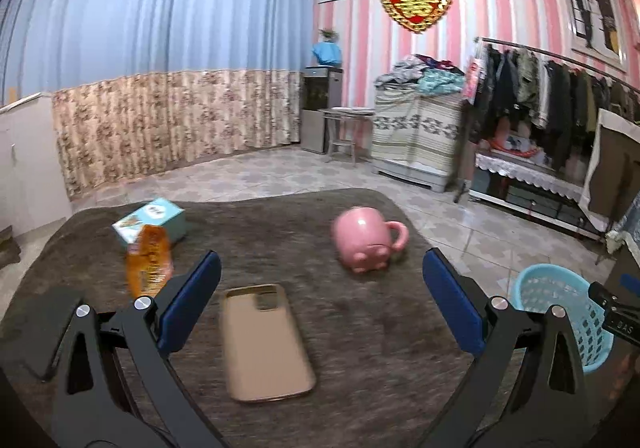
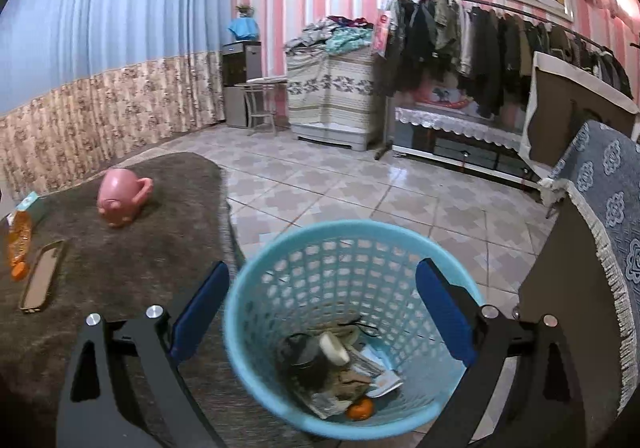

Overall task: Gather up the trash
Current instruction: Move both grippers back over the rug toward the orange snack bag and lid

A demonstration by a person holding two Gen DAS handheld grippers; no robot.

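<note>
Both pairs of fingers are standing spread and empty: the right gripper point(image 2: 322, 312) is hovering over the blue basket point(image 2: 256, 280), where trash is already lying. On the table point(image 1: 360, 328) beside the basket, an orange wrapper point(image 1: 149, 266) is waiting; the left gripper point(image 1: 322, 308) is lining up, probably needing to reach and pinch it.

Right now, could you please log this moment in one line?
right hand-held gripper: open above bin | left hand-held gripper: open, empty | orange wrapper: on table

Pink-striped wall point(image 1: 496, 0), blue curtains point(image 1: 160, 20), tiled floor point(image 2: 320, 184).
</note>
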